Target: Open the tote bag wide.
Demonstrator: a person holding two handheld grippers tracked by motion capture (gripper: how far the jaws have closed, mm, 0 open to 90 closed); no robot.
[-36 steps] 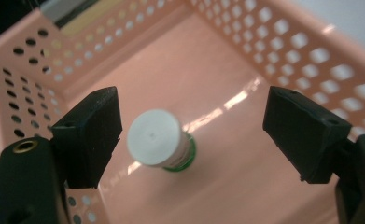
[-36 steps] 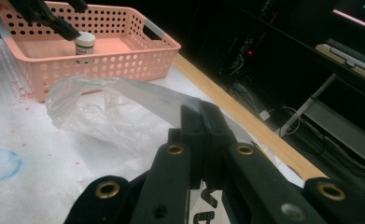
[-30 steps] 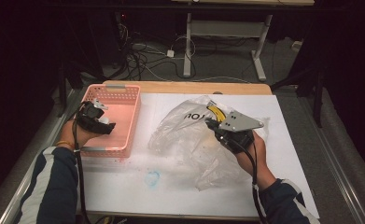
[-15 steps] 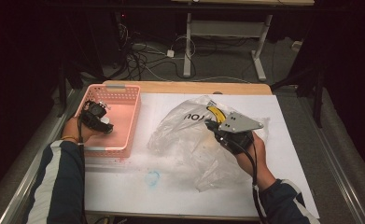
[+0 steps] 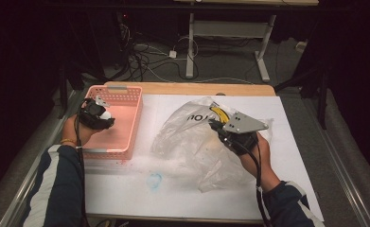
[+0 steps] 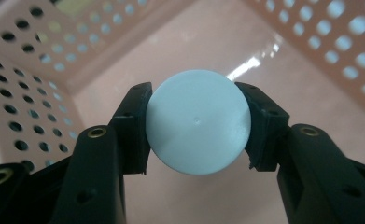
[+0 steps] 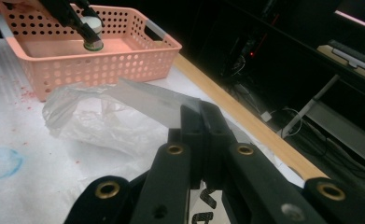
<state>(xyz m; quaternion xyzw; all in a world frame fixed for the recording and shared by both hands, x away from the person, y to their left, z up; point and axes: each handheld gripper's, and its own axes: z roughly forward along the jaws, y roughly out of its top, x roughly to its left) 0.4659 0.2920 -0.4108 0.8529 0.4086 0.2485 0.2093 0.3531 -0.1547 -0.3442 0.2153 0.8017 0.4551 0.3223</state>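
A pink perforated basket stands at the table's left. Over its floor my left gripper is shut on a small white round container. In the left gripper view both pads press the sides of its round white face; the jaws have just been closing on it. The right gripper view shows that container hanging above the basket. My right gripper is shut on the edge of a crumpled clear plastic bag in the middle of the table, its jaws pinching the film.
A white sheet covers the table, with a blue ring stain near the front and red specks beside the basket. The wooden table edge runs along the far side. Cables and desk legs lie on the floor beyond.
My left hand has shifted slightly inside the basket and now has the white container in its jaws. The right hand and the bag have stayed where they were.
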